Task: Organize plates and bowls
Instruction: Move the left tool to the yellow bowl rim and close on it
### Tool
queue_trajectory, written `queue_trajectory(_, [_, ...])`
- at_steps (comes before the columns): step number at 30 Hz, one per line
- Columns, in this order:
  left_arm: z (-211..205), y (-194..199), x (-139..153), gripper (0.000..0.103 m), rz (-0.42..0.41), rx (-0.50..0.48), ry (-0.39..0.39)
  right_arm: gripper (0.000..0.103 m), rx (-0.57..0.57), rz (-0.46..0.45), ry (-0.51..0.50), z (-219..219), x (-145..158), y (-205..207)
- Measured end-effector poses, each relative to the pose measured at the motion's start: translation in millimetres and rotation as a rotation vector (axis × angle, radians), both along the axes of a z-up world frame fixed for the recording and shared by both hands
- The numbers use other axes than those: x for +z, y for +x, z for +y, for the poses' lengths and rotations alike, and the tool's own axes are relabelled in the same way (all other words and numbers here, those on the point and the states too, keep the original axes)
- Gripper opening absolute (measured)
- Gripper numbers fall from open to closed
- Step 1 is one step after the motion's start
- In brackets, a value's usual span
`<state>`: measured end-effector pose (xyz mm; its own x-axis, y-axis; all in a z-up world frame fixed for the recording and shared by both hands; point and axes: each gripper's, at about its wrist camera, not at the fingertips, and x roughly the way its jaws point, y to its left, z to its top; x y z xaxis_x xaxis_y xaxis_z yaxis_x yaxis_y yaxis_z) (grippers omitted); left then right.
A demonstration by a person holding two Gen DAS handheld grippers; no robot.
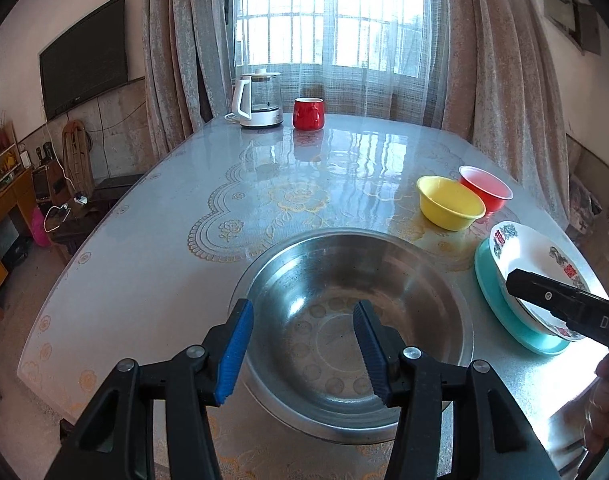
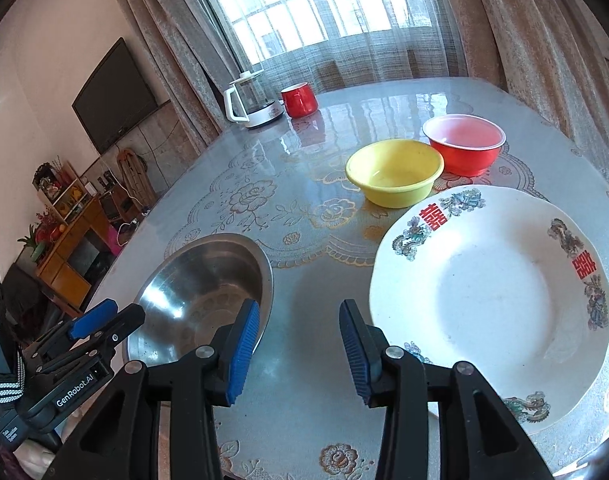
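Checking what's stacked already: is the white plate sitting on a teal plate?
Yes, in the left wrist view the white plate rests on a teal plate whose rim shows beneath it.

In the left wrist view the right gripper [image 1: 516, 280] hides part of the white plate [image 1: 536, 256], which covers most of the teal plate [image 1: 492, 296]. The steel bowl [image 1: 344, 280] has its near rim behind the fingers [image 1: 236, 344].

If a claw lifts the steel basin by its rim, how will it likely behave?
The steel basin looks thin-walled, so probably light and stiff. Its polished rim may slip between the pads. Wide and shallow, it would likely tilt when gripped at one edge.
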<state>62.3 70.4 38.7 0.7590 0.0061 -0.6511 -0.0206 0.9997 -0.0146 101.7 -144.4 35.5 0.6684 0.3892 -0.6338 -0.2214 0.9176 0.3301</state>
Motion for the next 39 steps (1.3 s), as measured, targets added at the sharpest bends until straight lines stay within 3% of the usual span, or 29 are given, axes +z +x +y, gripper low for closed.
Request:
queue_trajectory(13, [-52.6, 22.5, 7.9, 0.054, 0.011, -0.113, 0.026, 0.042, -0.121, 0.002, 0.059, -60.5, 8.5, 14.5])
queue_trajectory(21, [-74.5, 44.5, 7.1, 0.055, 0.046, -0.144, 0.041, 0.042, -0.136, 0.014, 0.077, -81.4, 9.3, 32.2])
queue_trajectory(29, [-85.7, 79.6, 4.2, 0.055, 0.117, -0.147, 0.001, 0.042, -0.159, 0.046, 0.154, -100.0, 6.2, 65.0])
queue_trajectory(39, [-98.4, 142.4, 12.3, 0.054, 0.184, -0.149, -0.094, 0.042, -0.161, 0.08, 0.127, -98.9, 7.2, 123.8])
